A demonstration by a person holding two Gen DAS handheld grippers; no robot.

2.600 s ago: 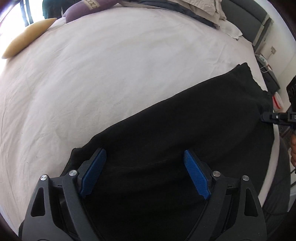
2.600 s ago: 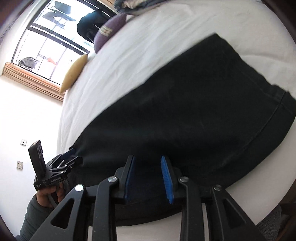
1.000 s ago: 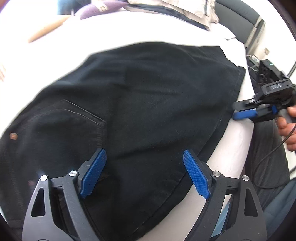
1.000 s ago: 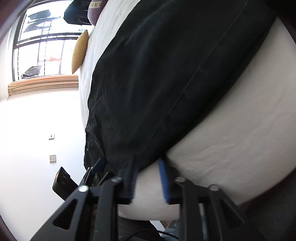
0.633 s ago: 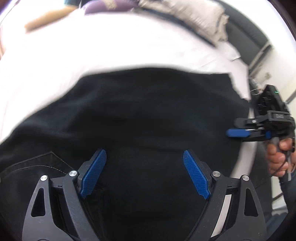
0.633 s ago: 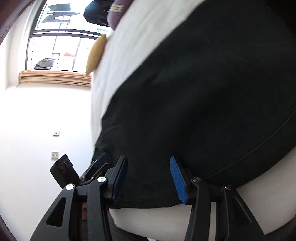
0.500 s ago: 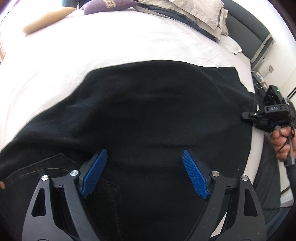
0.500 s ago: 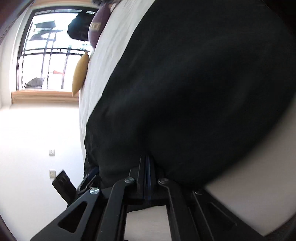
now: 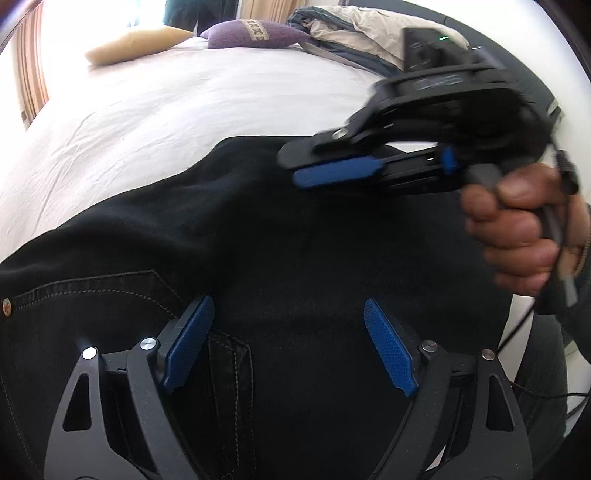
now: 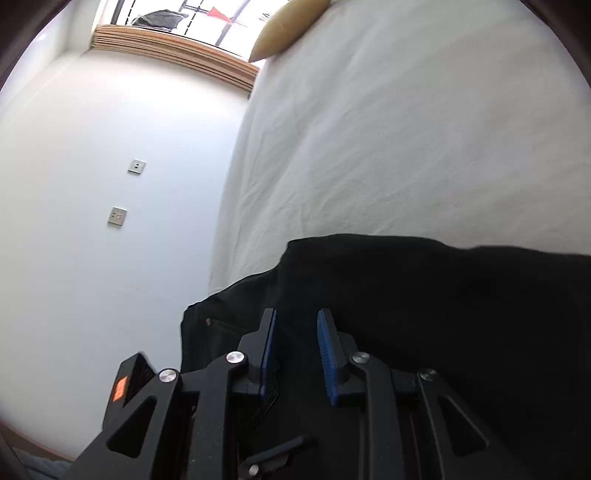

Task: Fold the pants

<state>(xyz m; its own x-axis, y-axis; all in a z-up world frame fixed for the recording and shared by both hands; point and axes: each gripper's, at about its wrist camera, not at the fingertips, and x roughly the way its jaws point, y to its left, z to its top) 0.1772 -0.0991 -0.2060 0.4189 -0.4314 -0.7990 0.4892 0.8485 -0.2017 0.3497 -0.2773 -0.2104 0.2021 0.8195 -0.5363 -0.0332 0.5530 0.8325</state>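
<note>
Black pants point(image 9: 295, 240) lie folded on the white bed point(image 9: 184, 103). In the right wrist view the top layer point(image 10: 443, 295) ends just short of the pocket corner point(image 10: 208, 322). My left gripper point(image 9: 288, 328) hovers open over the back pocket seam point(image 9: 229, 354), its pads clear of the cloth. My right gripper point(image 9: 291, 170), held by a hand point(image 9: 517, 236), hangs above the pants' far edge. Seen from its own camera, the right gripper point(image 10: 297, 350) is opening, with a narrow gap and no cloth pinched between the pads.
A yellow pillow point(image 9: 136, 44), a purple cushion point(image 9: 255, 35) and crumpled bedding point(image 9: 354, 33) sit at the far end of the bed. A white wall with two sockets point(image 10: 118, 216) runs along the bed's left side. A cable point(image 9: 532, 314) hangs from the right hand.
The right gripper, shut on the pants' end half a second ago, swept across over the pants toward the left gripper and parted its jaws. The pants now lie doubled over. The left gripper shifted slightly.
</note>
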